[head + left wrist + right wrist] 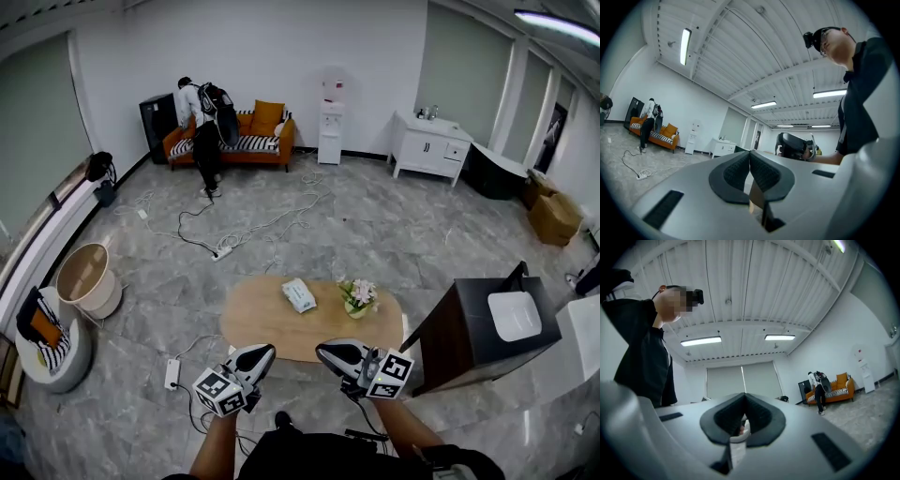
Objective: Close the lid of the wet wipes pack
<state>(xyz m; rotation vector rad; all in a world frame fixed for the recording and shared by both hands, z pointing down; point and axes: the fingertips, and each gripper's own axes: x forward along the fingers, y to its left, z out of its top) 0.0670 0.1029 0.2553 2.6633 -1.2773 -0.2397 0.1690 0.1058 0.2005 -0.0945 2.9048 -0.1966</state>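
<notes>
1. Left gripper (265, 352) has its jaws pressed together with nothing between them. It is held at the 6 o'clock edge of the oval wooden table (253, 328).
2. Right gripper (324, 352) is likewise closed and empty, just beside the left one at its 3 o'clock.
3. Wet wipes pack (299, 295) lies on the table at 12 o'clock from both grippers, apart from them. Its lid is too small to read.
4. A small flower pot (358, 296) stands near the pack at its 3 o'clock.
</notes>
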